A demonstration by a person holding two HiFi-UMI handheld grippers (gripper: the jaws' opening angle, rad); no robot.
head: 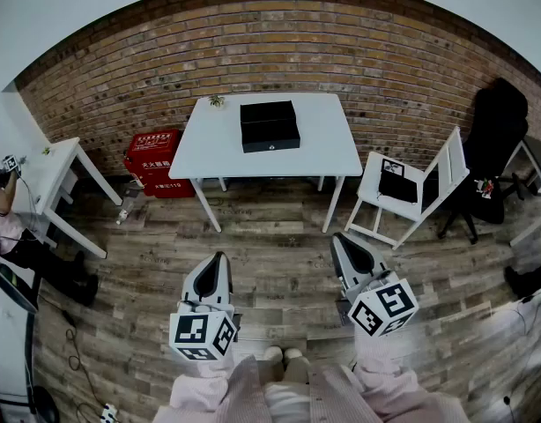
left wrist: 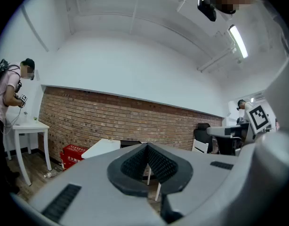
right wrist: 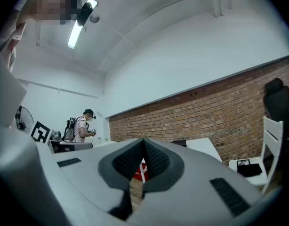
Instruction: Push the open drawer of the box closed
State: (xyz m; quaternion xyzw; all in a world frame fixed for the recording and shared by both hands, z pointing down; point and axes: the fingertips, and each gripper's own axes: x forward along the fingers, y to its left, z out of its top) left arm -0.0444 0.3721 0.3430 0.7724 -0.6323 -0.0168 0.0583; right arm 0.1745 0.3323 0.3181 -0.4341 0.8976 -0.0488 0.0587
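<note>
Box (head: 270,125), matte black, low and rectangular, sat on the smooth white tabletop (head: 209,148), well ahead of me. Left tool (left wrist: 147,159) and right tool (right wrist: 143,155) were pressed together, empty, their ribbed pads meeting. My plan was to close in, then push squarely on the drawer front (head: 271,144).
</note>
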